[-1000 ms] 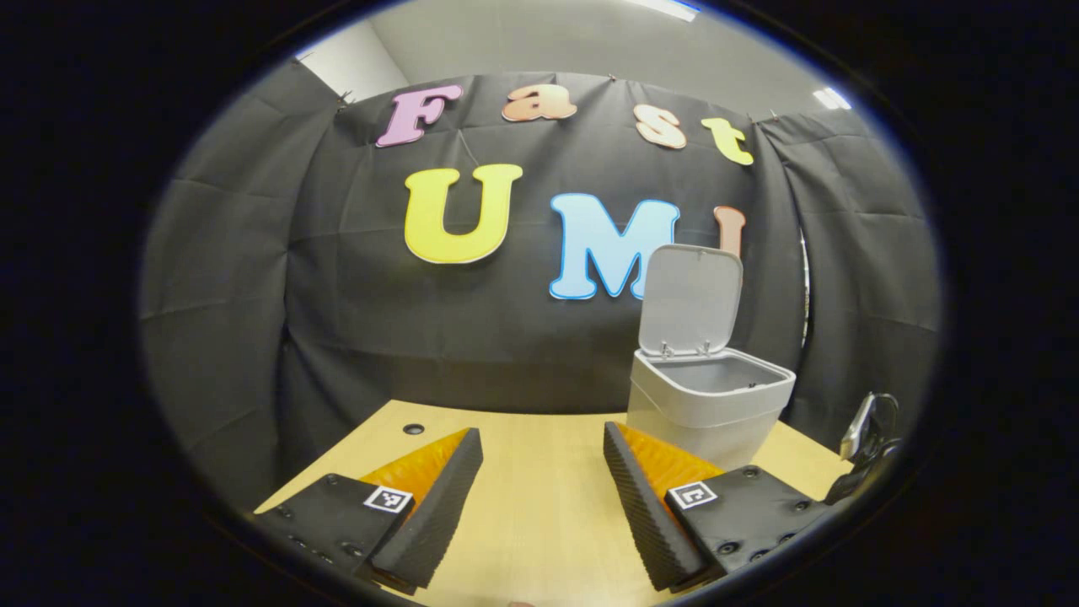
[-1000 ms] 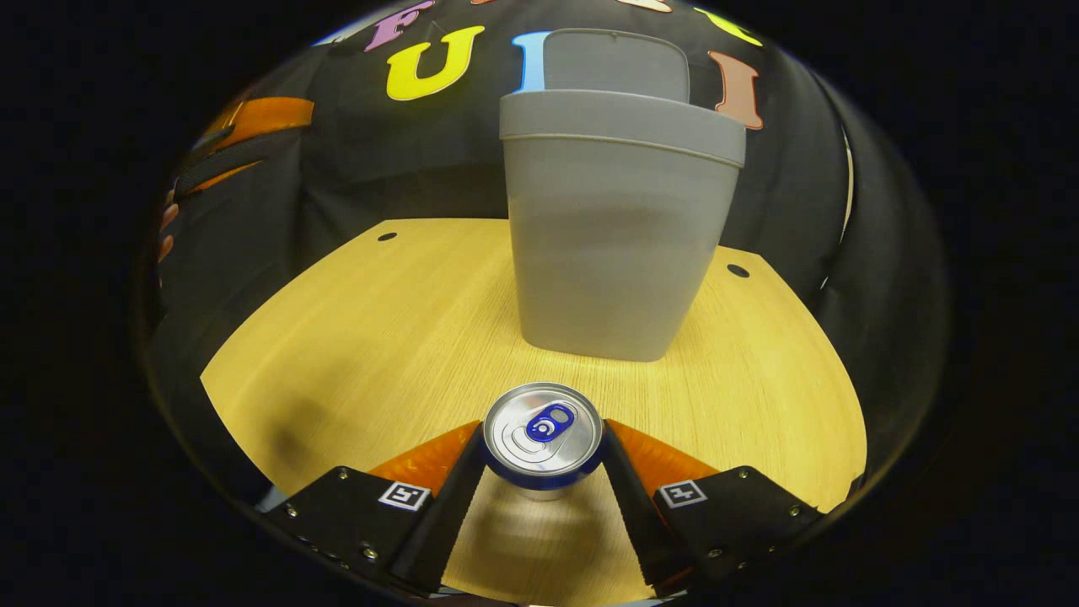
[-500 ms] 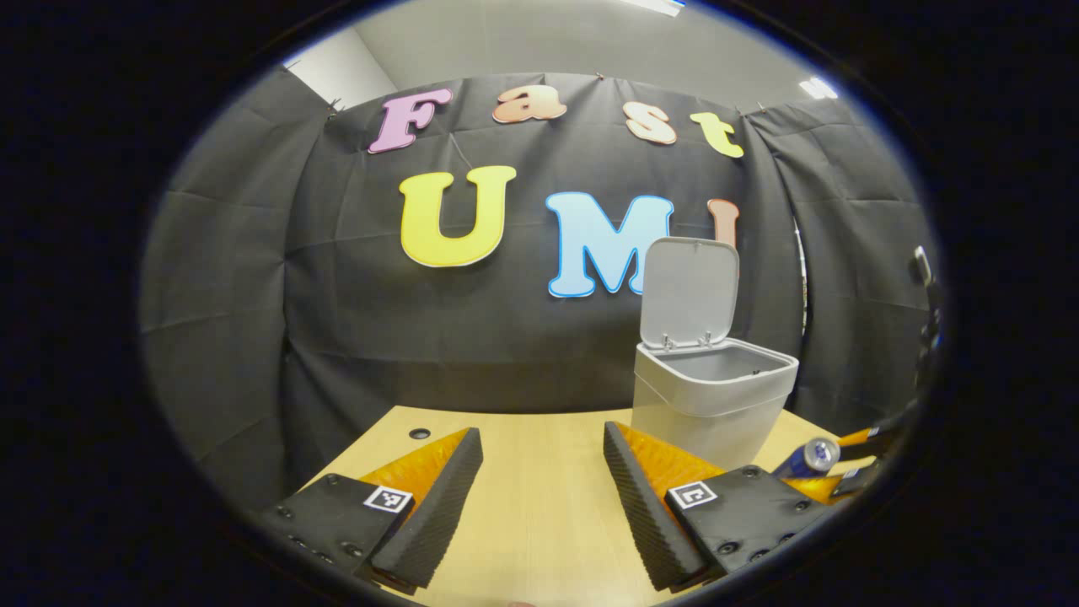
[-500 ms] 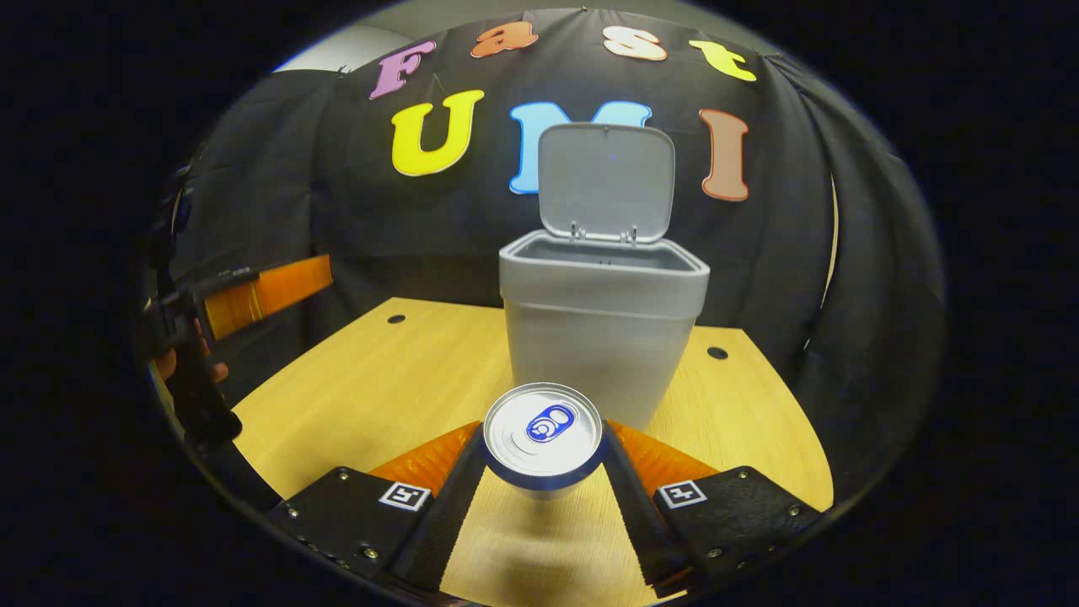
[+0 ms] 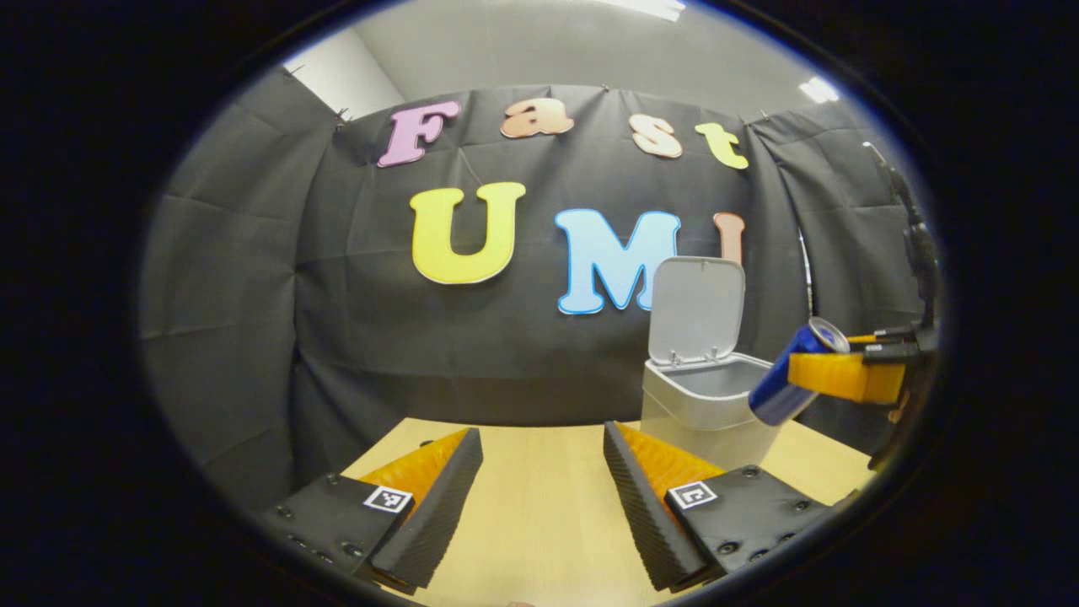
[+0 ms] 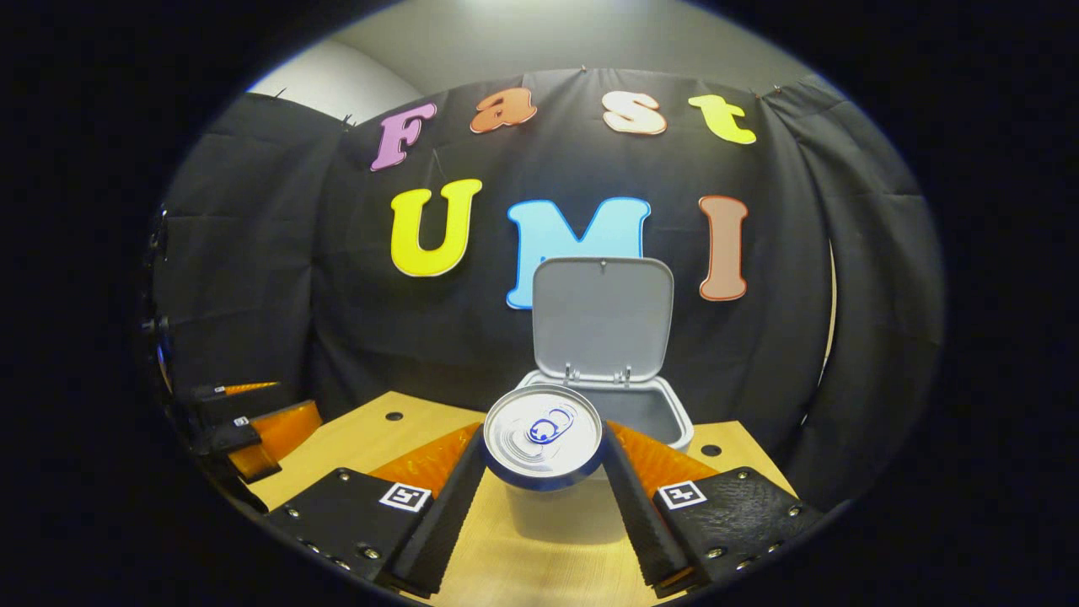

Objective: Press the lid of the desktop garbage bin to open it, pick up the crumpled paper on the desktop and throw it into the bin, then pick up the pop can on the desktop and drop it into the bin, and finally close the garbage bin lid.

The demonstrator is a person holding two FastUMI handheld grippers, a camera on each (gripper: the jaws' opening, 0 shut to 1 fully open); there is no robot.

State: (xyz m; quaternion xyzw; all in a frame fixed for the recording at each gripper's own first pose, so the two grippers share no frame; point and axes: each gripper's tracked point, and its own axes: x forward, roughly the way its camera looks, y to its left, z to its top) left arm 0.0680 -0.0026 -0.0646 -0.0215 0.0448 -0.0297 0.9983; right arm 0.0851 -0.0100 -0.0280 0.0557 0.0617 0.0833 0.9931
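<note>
- Black cloth [image 6: 253,278] hangs behind a pale wooden worktop [image 5: 539,506], with a grey ceiling above it.
- On the worktop stands a grey bin [image 5: 704,405], its lid [image 5: 695,308] swung up and standing nearly upright on the hinges at the back rim; the mouth is open.
- In the right gripper view, the right tool [image 6: 541,459] holds a can [image 6: 541,437] between its two fingers, one pressing on each side just below the silver top with its blue pull tab.
- From that view the can sits in front of the bin [image 6: 624,413], covering part of its near rim, with the raised lid [image 6: 603,316] behind it.
- In the left gripper view, the same can [image 5: 792,371] is seen off the worktop, tilted with its top up and to the right, at the level of the bin's rim and just to the bin's right.
- The right tool [image 5: 843,375] grips that can around its middle.
- The left tool [image 5: 541,497] is spread wide with nothing between its fingers, held low over the bare worktop, well apart from the bin.
- It also appears at the left edge of the right gripper view, the left tool [image 6: 244,426] low beside the worktop's edge.
- No view lets the inside bottom of the bin be made out.
</note>
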